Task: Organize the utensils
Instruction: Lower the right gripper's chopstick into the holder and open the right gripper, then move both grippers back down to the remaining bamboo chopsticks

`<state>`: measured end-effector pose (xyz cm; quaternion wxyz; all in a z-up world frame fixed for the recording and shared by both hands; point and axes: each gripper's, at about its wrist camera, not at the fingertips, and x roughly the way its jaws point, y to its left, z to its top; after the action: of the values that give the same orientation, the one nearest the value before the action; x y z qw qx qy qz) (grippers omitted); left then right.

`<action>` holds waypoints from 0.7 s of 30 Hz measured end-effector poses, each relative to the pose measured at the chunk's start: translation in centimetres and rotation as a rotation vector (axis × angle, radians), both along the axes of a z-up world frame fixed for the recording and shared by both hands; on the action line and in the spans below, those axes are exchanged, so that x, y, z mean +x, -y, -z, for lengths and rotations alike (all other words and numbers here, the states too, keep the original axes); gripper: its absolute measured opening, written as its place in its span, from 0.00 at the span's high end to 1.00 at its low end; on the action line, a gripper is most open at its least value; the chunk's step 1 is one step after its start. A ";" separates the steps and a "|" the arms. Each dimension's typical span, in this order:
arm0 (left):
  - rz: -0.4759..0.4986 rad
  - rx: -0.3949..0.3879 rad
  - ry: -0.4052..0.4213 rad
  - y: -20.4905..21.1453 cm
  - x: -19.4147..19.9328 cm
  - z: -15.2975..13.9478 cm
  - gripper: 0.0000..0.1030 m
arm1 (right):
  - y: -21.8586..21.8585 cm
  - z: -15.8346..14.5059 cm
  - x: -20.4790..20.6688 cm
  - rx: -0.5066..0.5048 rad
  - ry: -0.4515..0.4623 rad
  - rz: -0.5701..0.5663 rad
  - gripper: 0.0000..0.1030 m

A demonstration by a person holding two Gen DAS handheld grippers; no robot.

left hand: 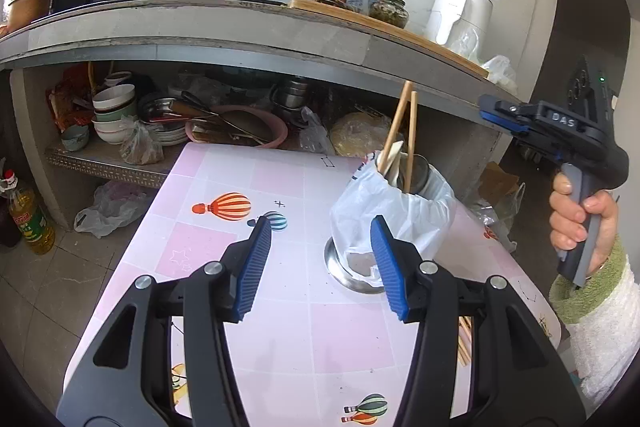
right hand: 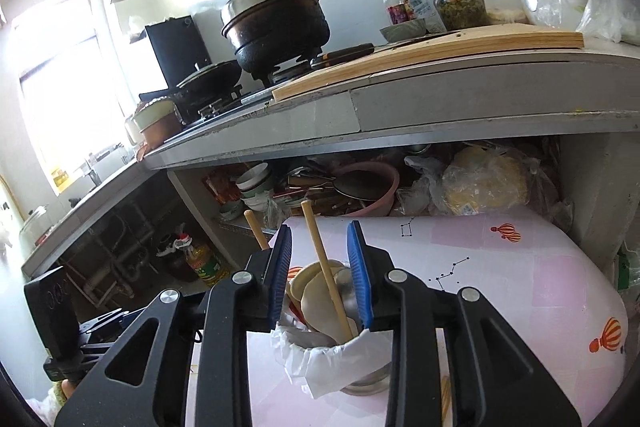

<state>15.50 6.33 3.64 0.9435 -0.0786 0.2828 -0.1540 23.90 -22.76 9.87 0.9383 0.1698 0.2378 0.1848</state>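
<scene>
The table, covered in pink balloon-print cloth, carries the work area in front of a kitchen counter. On it stands the utensil holder, a metal cup wrapped in a white plastic bag, at the 2 o'clock position from the left gripper and near it. The left gripper is released, jaws apart with nothing between them. The right gripper sits directly over the holder mouth, so the right hand is the nearer one. Its jaws stand apart; one chopstick runs between the pads without visible contact, long axis near upright, leaning toward 11 o'clock. A second chopstick passes outside the left pad. Loose chopsticks lie flat at the table edge at 5 o'clock, likely the next pickup.
</scene>
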 end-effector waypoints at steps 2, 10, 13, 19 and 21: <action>0.017 0.003 0.000 0.4 -0.1 0.2 0.52 | 1.4 0.2 -1.4 0.012 0.000 0.028 0.72; 0.110 0.017 -0.035 3.1 -0.3 2.0 0.52 | 5.6 5.3 -5.9 0.003 -0.125 0.126 0.72; 0.147 0.026 -0.056 4.6 -0.3 2.8 0.52 | 5.7 9.1 -6.4 -0.004 -0.221 0.134 0.72; 0.235 0.061 -0.115 7.9 -0.2 5.7 0.52 | 4.4 17.2 -6.3 -0.040 -0.412 0.132 0.82; 0.264 0.059 -0.138 9.0 0.2 6.8 0.52 | 4.2 18.9 -6.2 -0.052 -0.450 0.133 0.84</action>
<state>15.72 -2.67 -3.11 0.8953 -0.0235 0.3590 -0.2626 17.68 -26.97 -8.99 0.8758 0.1976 0.4340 0.0739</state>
